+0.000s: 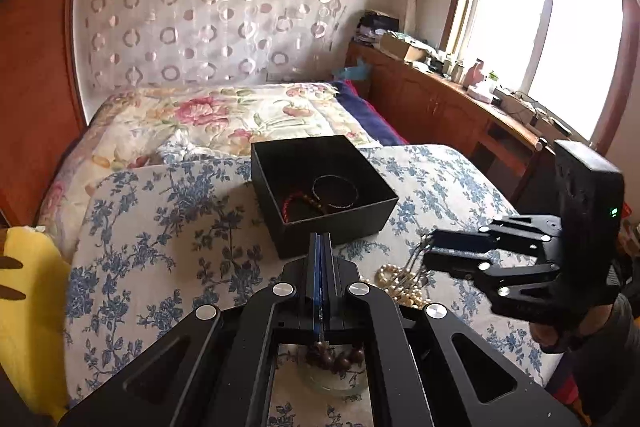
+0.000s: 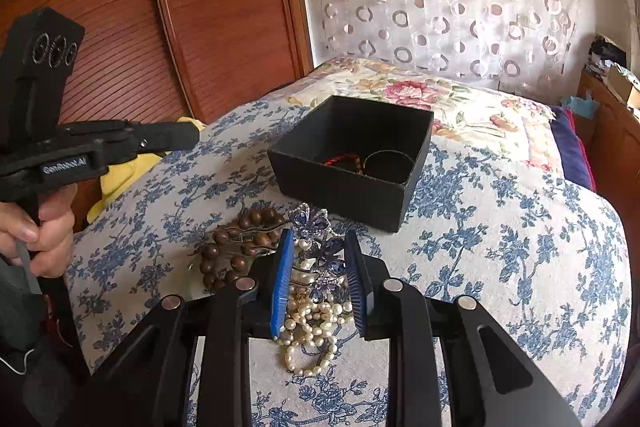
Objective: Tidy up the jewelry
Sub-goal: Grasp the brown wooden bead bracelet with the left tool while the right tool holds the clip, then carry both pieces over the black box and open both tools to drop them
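Your left gripper (image 1: pixel 320 247) has its jaws pressed together on nothing, hovering above the brown wooden bead bracelet (image 2: pixel 236 247), with the open black square cardboard box (image 1: pixel 324 187) just ahead. Your right gripper (image 2: pixel 320 279) is spread wide, straddling the cream pearl necklace (image 2: pixel 312 323) and the blue crystal butterfly brooch (image 2: pixel 316 227) on the blue-floral white bedspread (image 2: pixel 500 247). The box, just beyond that gripper, holds a thin dark bangle (image 1: pixel 334 191) and a red cord bracelet (image 2: pixel 340 159).

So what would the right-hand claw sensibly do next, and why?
Probably close. The right gripper is open, its blue-padded fingers straddling the blue rhinestone hair comb lying on the cream pearl necklace; the open black cardboard box beyond already holds bracelets.
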Tool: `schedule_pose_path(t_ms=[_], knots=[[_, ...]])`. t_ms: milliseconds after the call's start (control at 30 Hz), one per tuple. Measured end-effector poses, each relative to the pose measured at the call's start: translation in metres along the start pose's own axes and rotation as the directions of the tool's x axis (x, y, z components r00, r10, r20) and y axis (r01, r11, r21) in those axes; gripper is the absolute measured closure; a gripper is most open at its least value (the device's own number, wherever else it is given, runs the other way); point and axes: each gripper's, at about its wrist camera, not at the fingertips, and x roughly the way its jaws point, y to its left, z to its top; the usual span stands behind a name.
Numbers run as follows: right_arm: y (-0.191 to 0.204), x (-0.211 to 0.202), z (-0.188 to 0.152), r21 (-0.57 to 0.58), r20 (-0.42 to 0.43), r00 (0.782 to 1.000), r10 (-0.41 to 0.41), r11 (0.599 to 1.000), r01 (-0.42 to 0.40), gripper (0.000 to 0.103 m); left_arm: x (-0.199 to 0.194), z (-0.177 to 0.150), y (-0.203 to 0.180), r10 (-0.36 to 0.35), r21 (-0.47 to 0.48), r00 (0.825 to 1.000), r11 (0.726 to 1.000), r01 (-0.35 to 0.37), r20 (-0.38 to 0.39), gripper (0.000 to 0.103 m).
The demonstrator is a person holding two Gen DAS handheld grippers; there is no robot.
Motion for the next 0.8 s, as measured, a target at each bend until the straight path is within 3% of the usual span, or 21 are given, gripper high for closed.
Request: schedule_pose_path(t_ms=[167, 233, 300, 333, 467, 533, 633, 700, 800], knots=[[-0.002, -0.008, 0.004, -0.004, 0.016, 1.0, -0.02, 1.0, 0.02, 0.075, 0.029, -0.011, 0.014, 0.028, -0.031, 0.996, 0.999, -0.031, -0.079, 0.103], [-0.004, -0.011, 0.004, -0.001, 0.022, 0.999, -0.024, 1.0, 0.024, 0.075, 0.042, -0.016, 0.017, 0.036, -0.032, 0.992, 0.999, -0.04, -0.117, 0.093], [-0.006, -0.013, 0.004, 0.003, 0.025, 0.999, -0.027, 1.0, 0.027, 0.075, 0.051, -0.022, 0.017, 0.014, -0.034, 0.99, 0.999, -0.019, -0.143, 0.07], [-0.007, -0.014, 0.003, 0.005, 0.024, 0.999, -0.029, 1.0, 0.029, 0.075, 0.055, -0.025, 0.016, 0.013, -0.027, 0.989, 0.999, -0.018, -0.15, 0.069], [-0.009, -0.013, 0.001, 0.011, 0.021, 0.999, -0.033, 0.999, 0.032, 0.075, 0.078, -0.031, 0.013, 0.036, -0.009, 0.977, 0.999, -0.039, -0.211, 0.069], [-0.01, -0.013, -0.001, 0.015, 0.022, 0.999, -0.031, 0.999, 0.031, 0.075, 0.088, -0.032, 0.017, 0.019, -0.027, 0.971, 0.999, -0.026, -0.237, 0.076], [-0.01, -0.013, -0.002, 0.019, 0.022, 0.999, -0.028, 0.999, 0.028, 0.075, 0.091, -0.031, 0.023, -0.002, -0.051, 0.973, 0.999, -0.01, -0.231, 0.091], [-0.01, -0.014, -0.003, 0.019, 0.022, 0.999, -0.029, 0.999, 0.028, 0.075, 0.091, -0.029, 0.026, -0.038, -0.077, 0.972, 0.997, 0.02, -0.233, 0.091], [-0.011, -0.014, -0.003, 0.022, 0.024, 0.999, -0.031, 0.999, 0.03, 0.075, 0.085, -0.029, 0.023, -0.015, -0.059, 0.977, 0.998, 0.002, -0.214, 0.091]])
